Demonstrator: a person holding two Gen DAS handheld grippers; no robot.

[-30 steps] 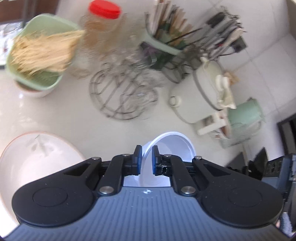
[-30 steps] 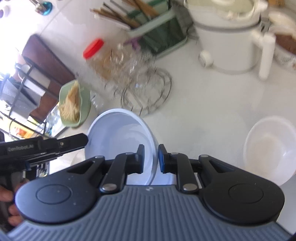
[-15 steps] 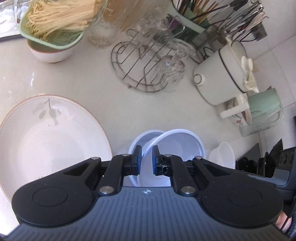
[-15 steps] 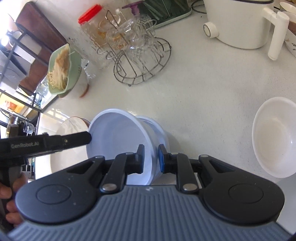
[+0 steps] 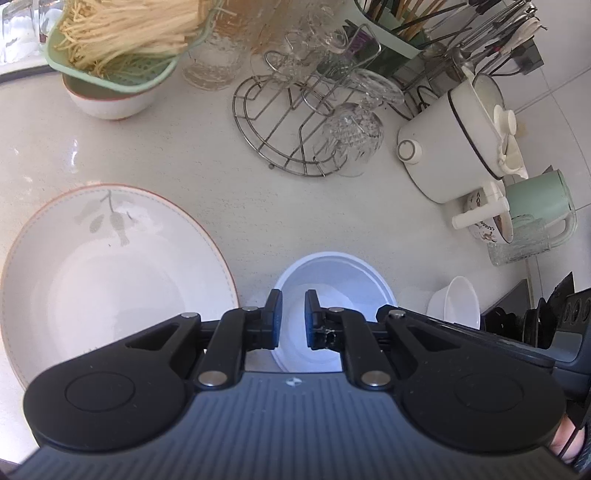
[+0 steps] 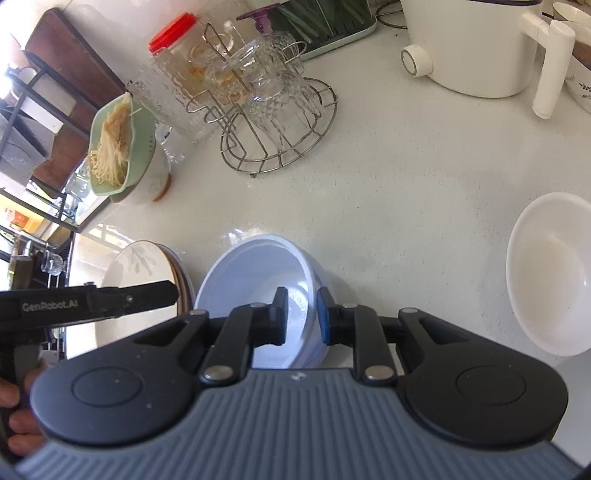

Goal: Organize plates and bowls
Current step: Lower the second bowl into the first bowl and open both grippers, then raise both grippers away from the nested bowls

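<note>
A pale blue bowl [image 5: 332, 280] sits nested in a second one on the counter, also in the right wrist view [image 6: 255, 269]. My left gripper [image 5: 293, 319] straddles its left rim with the jaws slightly apart. My right gripper [image 6: 302, 314] straddles its right rim, jaws slightly apart too. A large white plate [image 5: 110, 280] with a leaf print and orange edge lies to the left, also in the right wrist view [image 6: 136, 266]. A small white bowl [image 6: 550, 273] stands to the right, also in the left wrist view [image 5: 461, 301].
A wire rack [image 5: 295, 122] with upturned glasses stands behind. A green colander of noodles [image 5: 122, 40] sits on a bowl at back left. A white pot [image 5: 454, 144], a green kettle [image 5: 543, 206] and a utensil holder [image 5: 399, 33] are at back right.
The held blue bowl has been lowered and now sits nested in the other one. Both grippers' jaws have opened slightly at its rim.
</note>
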